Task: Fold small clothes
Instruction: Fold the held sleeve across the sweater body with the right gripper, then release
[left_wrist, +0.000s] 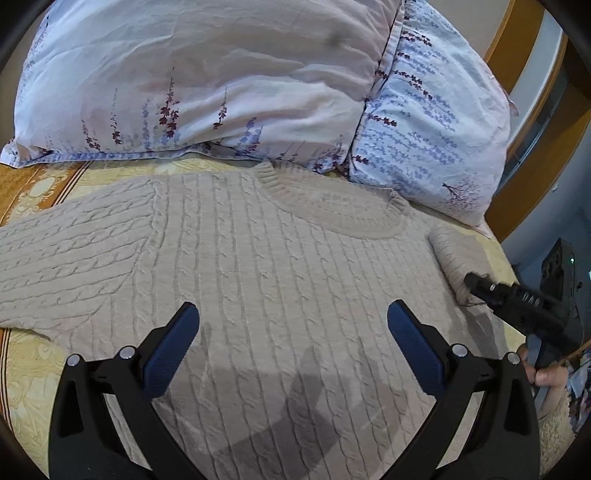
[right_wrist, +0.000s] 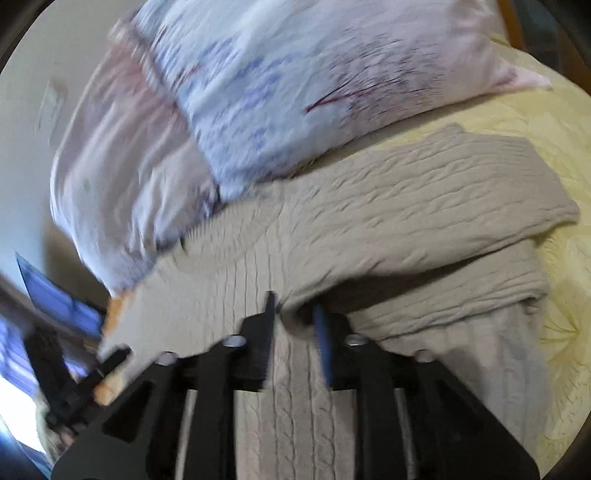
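A beige cable-knit sweater (left_wrist: 258, 258) lies flat on the bed, neckline towards the pillows. My left gripper (left_wrist: 293, 317) is open and empty, hovering over the sweater's chest. In that view my right gripper (left_wrist: 476, 282) is at the right edge of the bed, shut on the sweater's right sleeve (left_wrist: 456, 254). The blurred right wrist view shows my right gripper (right_wrist: 295, 310) with its fingers close together on a fold of the sleeve (right_wrist: 424, 206), which lies doubled over the sweater body (right_wrist: 295, 413).
Two floral pillows (left_wrist: 221, 74) (left_wrist: 428, 122) lie behind the sweater at the head of the bed. A yellow patterned bedspread (left_wrist: 29, 376) covers the bed. A wooden bed frame (left_wrist: 535, 122) runs along the right.
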